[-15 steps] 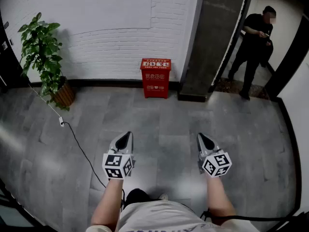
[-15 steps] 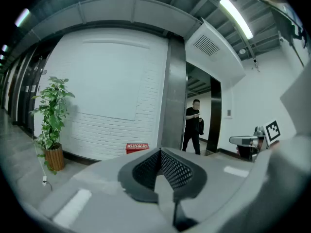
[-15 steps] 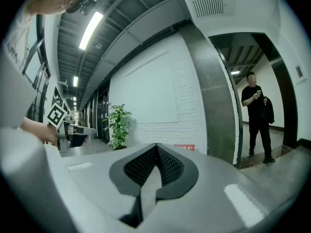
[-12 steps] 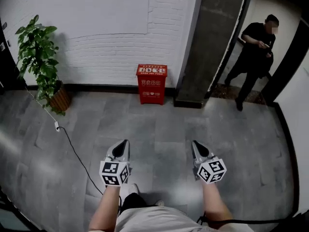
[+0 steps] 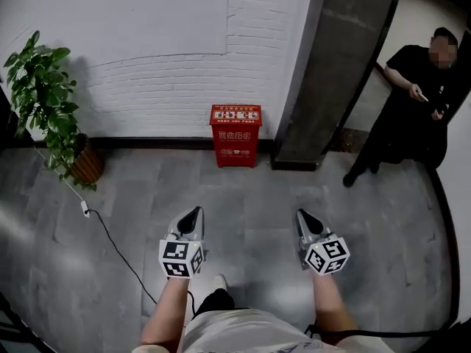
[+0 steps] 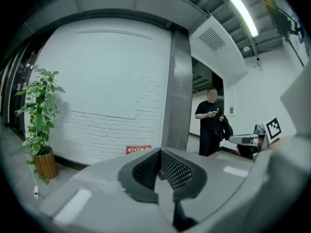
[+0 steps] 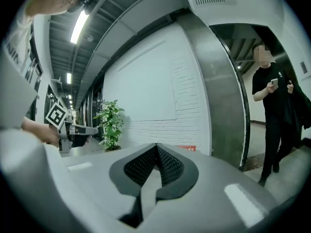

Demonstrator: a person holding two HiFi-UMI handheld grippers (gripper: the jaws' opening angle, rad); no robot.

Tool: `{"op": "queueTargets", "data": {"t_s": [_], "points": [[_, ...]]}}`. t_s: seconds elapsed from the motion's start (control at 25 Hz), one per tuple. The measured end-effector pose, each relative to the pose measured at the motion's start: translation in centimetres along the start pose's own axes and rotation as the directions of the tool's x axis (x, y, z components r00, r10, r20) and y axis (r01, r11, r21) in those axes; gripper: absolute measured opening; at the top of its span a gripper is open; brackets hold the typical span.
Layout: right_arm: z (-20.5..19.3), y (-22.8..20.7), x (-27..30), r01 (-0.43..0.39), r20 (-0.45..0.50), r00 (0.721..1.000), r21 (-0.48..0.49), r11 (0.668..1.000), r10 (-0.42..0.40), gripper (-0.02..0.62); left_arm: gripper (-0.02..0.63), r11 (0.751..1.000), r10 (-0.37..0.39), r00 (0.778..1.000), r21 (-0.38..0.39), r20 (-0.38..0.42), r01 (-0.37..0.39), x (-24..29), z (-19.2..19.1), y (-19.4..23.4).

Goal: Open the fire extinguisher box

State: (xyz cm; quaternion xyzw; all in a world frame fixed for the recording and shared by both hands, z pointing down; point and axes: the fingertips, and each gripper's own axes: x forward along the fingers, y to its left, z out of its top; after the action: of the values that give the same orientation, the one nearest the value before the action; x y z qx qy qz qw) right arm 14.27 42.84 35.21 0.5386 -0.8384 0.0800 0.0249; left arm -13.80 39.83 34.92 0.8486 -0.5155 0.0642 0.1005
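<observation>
A red fire extinguisher box [image 5: 235, 135] stands on the floor against the white brick wall, its lid down. It also shows small and far off as a red box [image 6: 138, 150] in the left gripper view and as a red sliver [image 7: 186, 148] in the right gripper view. My left gripper [image 5: 194, 215] and right gripper [image 5: 303, 217] are held side by side well short of the box, both pointing toward it. Both are shut with nothing between their jaws.
A potted plant [image 5: 55, 123] stands at the left wall, with a cable [image 5: 118, 234] running across the grey floor. A dark pillar [image 5: 331, 72] rises right of the box. A person [image 5: 412, 101] in black stands in the doorway at right, looking at a phone.
The view has shifted forward and the box sits slightly nearer. The person at right has moved further right and closer. Both grippers stay shut and keep their spacing.
</observation>
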Motion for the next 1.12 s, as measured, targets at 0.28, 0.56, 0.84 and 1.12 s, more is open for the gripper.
{"op": "queueTargets", "data": {"t_s": [0.28,0.56,0.84,1.12], "points": [[2.9,-0.7,10.5,0.032,0.008,0.999,0.008,0.999,-0.032,0.003,0.005,0.998,-0.049,0.998,0.025,-0.030,0.050,8.1,2.8,7.4],[4.0,-5.5,18.8,0.037,-0.003,0.999,0.014,0.999,-0.037,0.003,0.005,0.998,-0.056,0.998,0.001,-0.042,0.056,17.1,4.4,10.9],[4.6,-13.2,29.4,0.000,0.002,1.000,0.027,1.000,0.000,0.003,0.005,1.000,-0.008,0.999,0.015,-0.046,0.008,28.0,6.5,13.9],[6.7,-21.1,39.7,-0.093,-0.033,0.995,0.015,0.996,0.093,0.003,0.005,0.999,0.045,0.998,0.030,-0.046,-0.044,39.8,10.0,15.3]]}}
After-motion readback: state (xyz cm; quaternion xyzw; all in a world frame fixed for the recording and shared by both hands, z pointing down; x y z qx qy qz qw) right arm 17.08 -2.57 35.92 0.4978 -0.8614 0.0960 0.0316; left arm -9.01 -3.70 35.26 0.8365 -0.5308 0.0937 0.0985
